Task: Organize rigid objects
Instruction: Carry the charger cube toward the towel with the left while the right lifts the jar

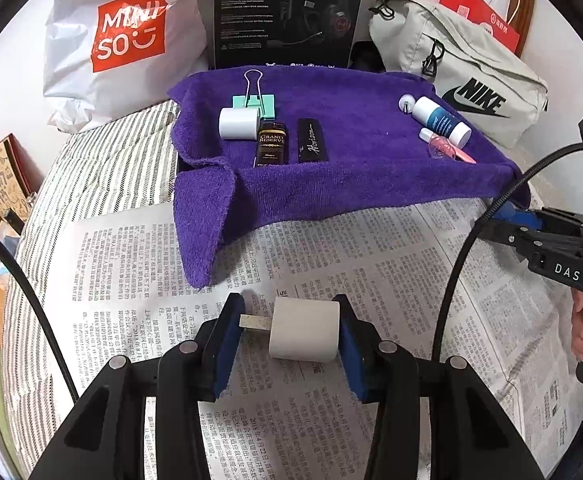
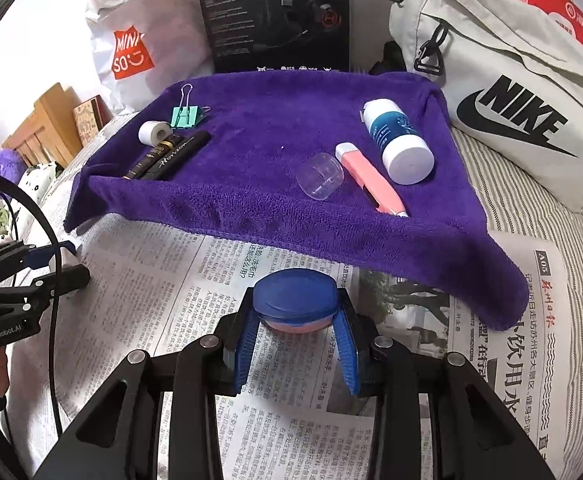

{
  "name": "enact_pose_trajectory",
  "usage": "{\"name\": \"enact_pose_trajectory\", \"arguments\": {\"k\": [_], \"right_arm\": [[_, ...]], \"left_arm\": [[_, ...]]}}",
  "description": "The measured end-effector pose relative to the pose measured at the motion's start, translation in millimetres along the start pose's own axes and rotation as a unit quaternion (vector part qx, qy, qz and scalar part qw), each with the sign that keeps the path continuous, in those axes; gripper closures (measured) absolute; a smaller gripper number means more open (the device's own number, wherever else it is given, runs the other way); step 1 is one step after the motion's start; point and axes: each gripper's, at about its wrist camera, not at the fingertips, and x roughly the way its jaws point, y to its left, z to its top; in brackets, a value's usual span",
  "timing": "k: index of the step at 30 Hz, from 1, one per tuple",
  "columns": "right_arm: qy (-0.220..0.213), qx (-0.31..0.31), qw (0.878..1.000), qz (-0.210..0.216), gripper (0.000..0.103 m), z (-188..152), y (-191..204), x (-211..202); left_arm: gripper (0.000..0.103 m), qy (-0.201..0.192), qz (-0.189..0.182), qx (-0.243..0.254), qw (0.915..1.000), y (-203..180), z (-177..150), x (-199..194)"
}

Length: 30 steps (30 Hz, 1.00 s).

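Note:
In the left wrist view my left gripper (image 1: 291, 332) is shut on a white plug adapter (image 1: 305, 334): its metal prong meets the left pad and its body the right pad, just above the newspaper (image 1: 371, 264). My right gripper (image 2: 295, 308) is shut on a round blue-topped, pink-bottomed object (image 2: 295, 294), with both blue pads against its sides. Behind lies a purple towel (image 2: 259, 136). Its left side holds a mint binder clip (image 2: 185, 116), a white roll (image 2: 153, 132) and two dark sticks (image 2: 171, 156). Its right side holds a white-and-blue bottle (image 2: 397, 140), a pink cutter (image 2: 371, 178) and a clear cap (image 2: 319, 176).
A white Miniso bag (image 1: 119, 40), a black headset box (image 1: 287, 12) and a grey Nike bag (image 2: 503, 92) line the back against the wall. Newspaper covers striped bedding (image 1: 103, 168). Wooden furniture (image 2: 47, 120) stands at the far left. Black cables (image 2: 53, 280) hang beside both grippers.

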Motion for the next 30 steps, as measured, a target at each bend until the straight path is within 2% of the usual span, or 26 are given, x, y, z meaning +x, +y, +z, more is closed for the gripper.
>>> {"name": "enact_pose_trajectory", "arguments": {"k": [5,13,30], "right_arm": [[-0.004,0.000,1.000,0.007,0.067,1,-3,-8],[-0.008,-0.009,1.000,0.018,0.067,7,-7,-19],[-0.018,-0.022,0.999,0.027,0.067,18,-13,-31]], "left_arm": [[0.061,-0.001,-0.018,-0.018,0.9997,5,1,-5],[0.061,-0.002,-0.015,-0.023,0.9996,2,6,-11],[0.061,-0.039,-0.019,-0.012,0.9990,-13,41,-37]]}}
